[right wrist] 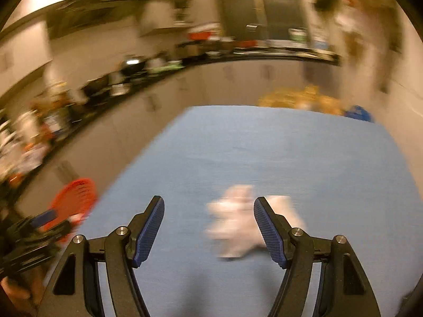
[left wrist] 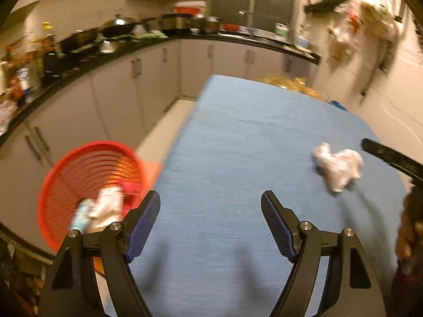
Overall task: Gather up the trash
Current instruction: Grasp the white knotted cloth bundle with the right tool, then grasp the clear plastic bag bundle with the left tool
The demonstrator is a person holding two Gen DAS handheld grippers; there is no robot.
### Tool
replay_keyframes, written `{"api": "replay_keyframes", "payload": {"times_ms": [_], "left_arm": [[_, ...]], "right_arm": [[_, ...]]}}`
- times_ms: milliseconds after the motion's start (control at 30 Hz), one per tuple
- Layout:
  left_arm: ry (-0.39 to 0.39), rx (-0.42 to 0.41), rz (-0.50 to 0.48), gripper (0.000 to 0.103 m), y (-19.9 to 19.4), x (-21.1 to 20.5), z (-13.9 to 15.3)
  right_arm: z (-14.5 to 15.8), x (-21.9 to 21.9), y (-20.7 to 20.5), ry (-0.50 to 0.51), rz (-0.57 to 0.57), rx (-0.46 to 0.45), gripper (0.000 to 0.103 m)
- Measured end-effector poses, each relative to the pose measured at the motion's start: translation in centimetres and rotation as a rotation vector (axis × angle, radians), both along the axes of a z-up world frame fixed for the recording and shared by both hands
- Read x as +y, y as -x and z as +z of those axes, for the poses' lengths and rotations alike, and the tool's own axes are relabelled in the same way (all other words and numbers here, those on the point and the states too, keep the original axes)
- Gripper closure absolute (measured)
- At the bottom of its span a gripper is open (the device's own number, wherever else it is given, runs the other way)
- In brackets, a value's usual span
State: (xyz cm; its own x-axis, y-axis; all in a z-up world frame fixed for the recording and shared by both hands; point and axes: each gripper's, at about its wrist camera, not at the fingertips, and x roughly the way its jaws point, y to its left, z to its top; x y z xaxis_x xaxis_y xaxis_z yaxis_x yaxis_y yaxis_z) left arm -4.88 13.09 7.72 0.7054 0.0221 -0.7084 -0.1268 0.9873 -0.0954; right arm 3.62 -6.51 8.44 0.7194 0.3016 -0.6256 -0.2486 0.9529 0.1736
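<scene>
A crumpled white paper wad lies on the blue table at its right side. My left gripper hangs open over the table's near end, with nothing between its blue pads. To its left a red mesh basket stands off the table's edge with white and pale blue trash inside. In the right wrist view the same wad lies blurred just beyond and partly behind the right finger of my right gripper. That gripper is open and over the table, not touching the wad.
A black countertop crowded with pots and bottles curves along the left and back, above grey cabinets. Yellow and blue items sit past the table's far edge. Bags hang on the right wall. A person's hand shows at the right edge.
</scene>
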Motion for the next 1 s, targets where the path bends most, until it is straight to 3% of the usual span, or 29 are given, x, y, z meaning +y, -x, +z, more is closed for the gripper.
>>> {"api": "replay_keyframes", "payload": {"times_ms": [100,267,367,533,767,1000], "left_arm": [[0.052,0.034,-0.071,0.025,-1.5,-2.4,0.1],[0.083,0.059,-0.140,0.025,-3.6,-5.9,0.8],[0.081,0.061,-0.153,0.025,-5.0,-7.7,1.2],[0.149,0.121,-0.162,0.025,-9.0,-9.7,0.3],[0.193,0.213,-0.153,0.025,-13.2,-12.5,-2.4],[0.125,0.221,-0.173,0.026,-14.4,-15.5,-4.3]], "right_arm": [[-1.7,-4.2,-2.2,-0.004,-0.073,0.074,0.053],[-4.1,-5.9,-3.7,-0.078,-0.029,0.148,0.054],[-4.8,-4.8,-3.9,-0.029,0.009,0.151,0.055],[-5.4,-4.9,-3.1,-0.047,0.029,0.146,0.081],[-3.5,-8.3,-2.4,-0.119,-0.121,0.070,0.082],[-2.6,-10.0,-1.8,-0.170,-0.185,0.043,0.082]]}}
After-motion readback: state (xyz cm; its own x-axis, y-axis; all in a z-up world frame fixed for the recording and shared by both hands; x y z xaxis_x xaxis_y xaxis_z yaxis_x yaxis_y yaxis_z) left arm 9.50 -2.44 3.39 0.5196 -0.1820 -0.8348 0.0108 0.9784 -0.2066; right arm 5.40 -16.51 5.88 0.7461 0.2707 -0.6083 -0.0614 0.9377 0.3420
